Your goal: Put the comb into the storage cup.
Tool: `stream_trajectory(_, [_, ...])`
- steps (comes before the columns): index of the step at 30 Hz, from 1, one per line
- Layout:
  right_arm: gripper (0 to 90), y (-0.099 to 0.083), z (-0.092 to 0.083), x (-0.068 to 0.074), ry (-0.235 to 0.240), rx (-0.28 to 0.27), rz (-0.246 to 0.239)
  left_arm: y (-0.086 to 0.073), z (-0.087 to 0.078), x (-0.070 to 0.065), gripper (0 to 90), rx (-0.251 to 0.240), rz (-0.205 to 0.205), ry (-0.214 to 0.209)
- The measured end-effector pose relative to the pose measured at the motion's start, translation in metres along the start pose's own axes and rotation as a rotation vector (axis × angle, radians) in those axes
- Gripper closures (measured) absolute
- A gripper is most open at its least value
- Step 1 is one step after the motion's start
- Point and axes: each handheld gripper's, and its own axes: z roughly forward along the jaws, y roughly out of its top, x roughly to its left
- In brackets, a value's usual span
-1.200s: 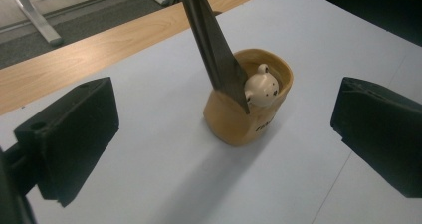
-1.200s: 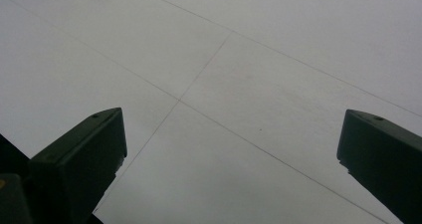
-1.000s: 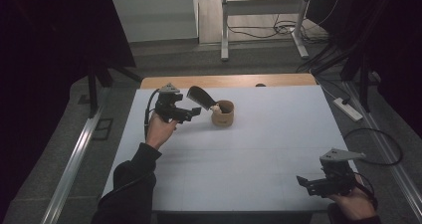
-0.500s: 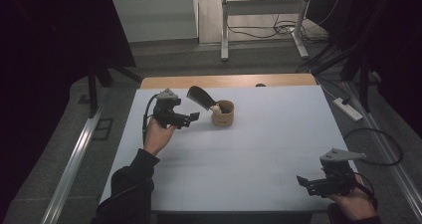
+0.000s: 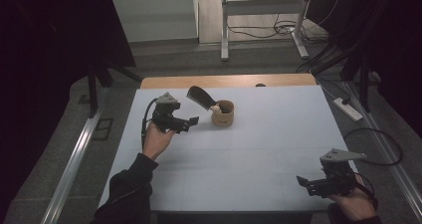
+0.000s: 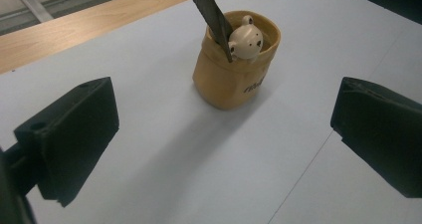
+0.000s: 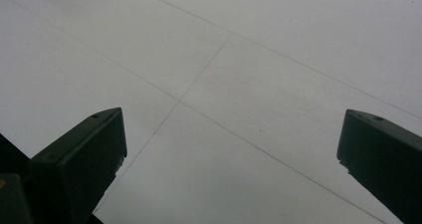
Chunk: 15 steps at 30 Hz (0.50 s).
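High view shows the tan pouch point(image 5: 222, 114) standing on the worktop point(image 5: 259, 154) with a dark flat utensil point(image 5: 201, 97) and bear-headed piece point(image 6: 245, 40) already inside. Left tool point(image 5: 188, 121), just beside the pouch, gapes wide and empty; right tool point(image 5: 311, 183), well apart from it, likewise. Placing looks done; little seems left.

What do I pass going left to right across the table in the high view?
Left gripper → dark flat tool leaning out of the pouch → tan pouch → bare white table → right gripper.
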Motion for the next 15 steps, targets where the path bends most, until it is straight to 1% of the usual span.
stream_trajectory(6, [0.0, 0.0, 0.0, 0.0, 0.001, 0.0, -0.006, -0.002, -0.007, -0.004, 0.0, -0.012, -0.003, 0.006])
stream_trajectory(8, [0.0, 0.0, 0.0, 0.0, 0.003, -0.001, -0.008, -0.004, -0.009, -0.005, 0.0, -0.018, -0.009, 0.006])
stream_trajectory(12, [0.0, 0.0, 0.0, 0.001, 0.005, -0.003, -0.011, -0.007, -0.012, -0.006, 0.0, -0.022, -0.017, 0.01])
stream_trajectory(15, [0.0, 0.0, -0.001, 0.001, 0.006, -0.005, -0.012, -0.009, -0.014, -0.007, 0.0, -0.022, -0.016, 0.013])
